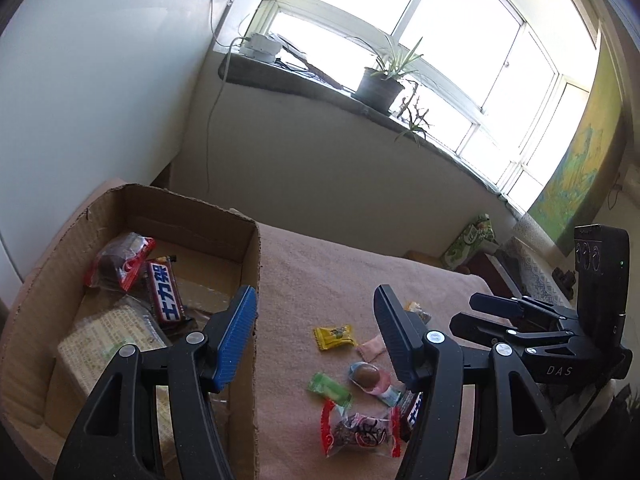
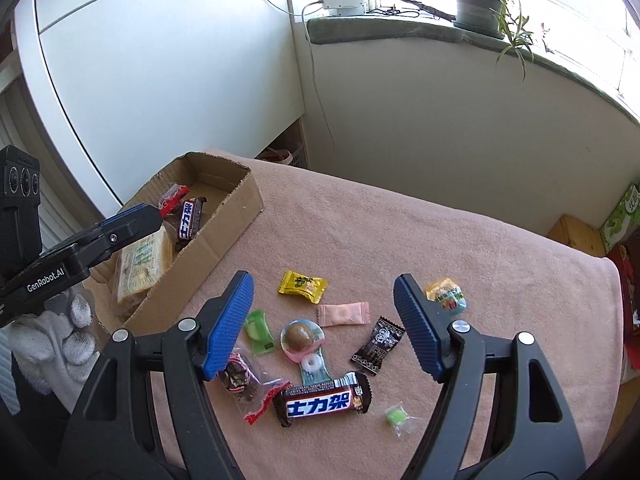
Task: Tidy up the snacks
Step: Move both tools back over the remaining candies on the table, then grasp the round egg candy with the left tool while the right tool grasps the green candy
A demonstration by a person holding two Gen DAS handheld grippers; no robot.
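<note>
On the pink cloth [image 2: 460, 248], scattered sweets beside a cardboard box [image 2: 228, 216] holding snacks, right gripper [image 2: 324, 316] spread and empty above a chocolate bar [image 2: 320, 398], left gripper [image 1: 316, 328] spread, empty at the box's edge.

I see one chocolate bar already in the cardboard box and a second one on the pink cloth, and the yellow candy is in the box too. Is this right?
Not quite. The yellow candy lies on the pink cloth, not in the cardboard box, as the right wrist view shows. The rest holds: one chocolate bar is in the box, the second on the cloth.

Blown-out window [image 1: 400, 20] backlight; sharp, fisheye-warped edges.
</note>
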